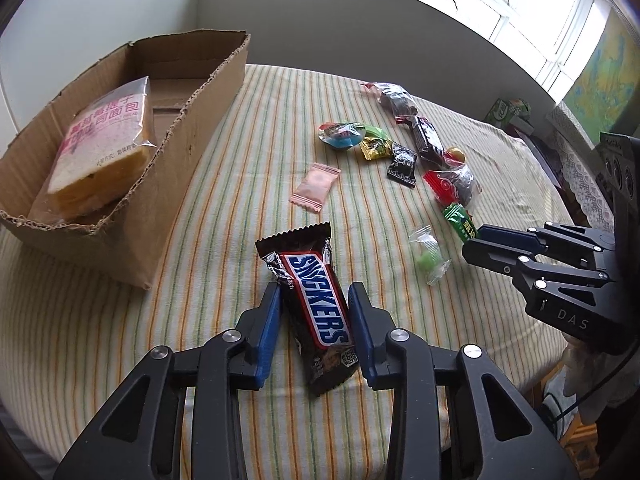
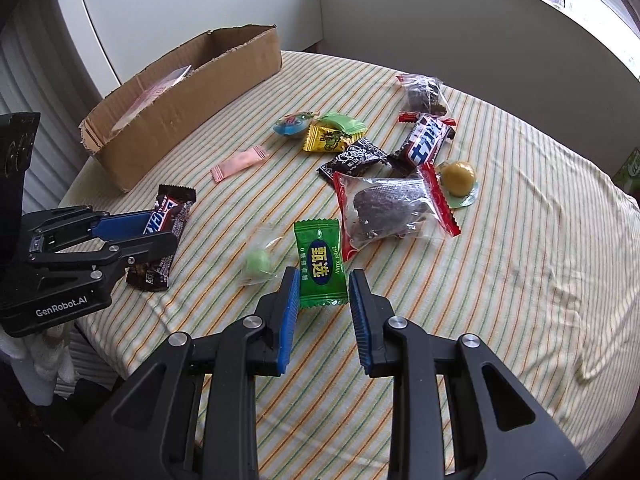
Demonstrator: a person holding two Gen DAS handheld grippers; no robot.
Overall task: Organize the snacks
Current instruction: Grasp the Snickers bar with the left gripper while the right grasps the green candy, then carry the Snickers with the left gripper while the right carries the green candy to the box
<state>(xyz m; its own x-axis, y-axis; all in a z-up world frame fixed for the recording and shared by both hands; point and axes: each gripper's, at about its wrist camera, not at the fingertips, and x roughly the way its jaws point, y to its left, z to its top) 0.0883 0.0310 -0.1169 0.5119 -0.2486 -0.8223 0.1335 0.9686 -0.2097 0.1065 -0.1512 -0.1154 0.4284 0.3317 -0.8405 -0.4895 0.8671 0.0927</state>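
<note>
Snickers bar [image 1: 316,312] lies on the striped surface [image 1: 224,168] between the left gripper [image 1: 316,300]'s parted fingers; right gripper [image 2: 324,290], fingers apart, straddles a green candy [image 2: 320,266].

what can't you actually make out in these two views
- Floor of the brown cardboard box: in the right wrist view its near wall hides nearly everything inside.
- Lower part of the clear-bagged sliced bread: in the left wrist view the box's torn wall covers it.
- Middle of the brown Snickers bar: in the right wrist view the left gripper covers it.
- Green box at the table's far edge: print too small to read.
</note>
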